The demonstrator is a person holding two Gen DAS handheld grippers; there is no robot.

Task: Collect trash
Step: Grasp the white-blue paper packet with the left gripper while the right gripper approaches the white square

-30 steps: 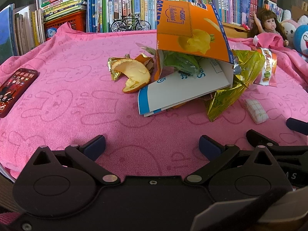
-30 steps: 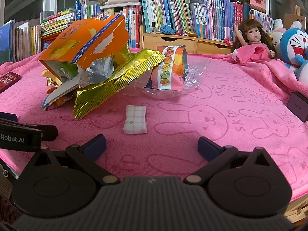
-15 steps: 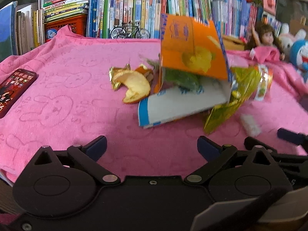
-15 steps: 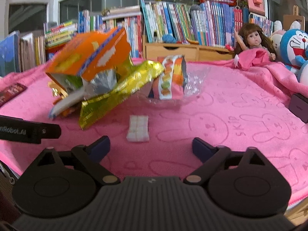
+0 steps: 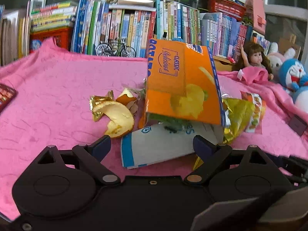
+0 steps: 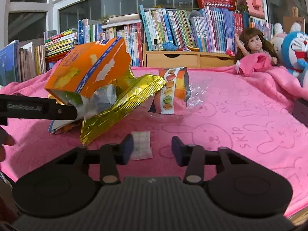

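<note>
A heap of trash lies on the pink towel [image 5: 48, 96]: an orange potato snack box [image 5: 182, 84] leans over a flattened white and blue carton [image 5: 154, 148], with orange peel [image 5: 117, 117] and gold foil [image 5: 98, 102] to its left. My left gripper [image 5: 152, 147] is open, its fingers either side of the carton's near end. In the right wrist view a gold snack bag [image 6: 123, 105] and a macaron packet [image 6: 171, 92] lean on the box [image 6: 88, 71]. My right gripper [image 6: 153, 150] is open, half narrowed, with a small checked packet [image 6: 141, 146] beside its left finger.
A phone [image 5: 5, 96] lies at the towel's left edge. Books [image 6: 173, 32] line the back, with a toy bicycle [image 5: 113, 49]. A doll [image 6: 252, 48] and plush toys [image 6: 296, 48] sit back right. A dark object [image 6: 300, 109] rests at the right edge. Clear plastic [image 6: 198, 94] lies behind the macaron packet.
Both grippers moved forward. The left one now straddles the white carton's near end. The right one reached the checked packet and its fingers have narrowed.
</note>
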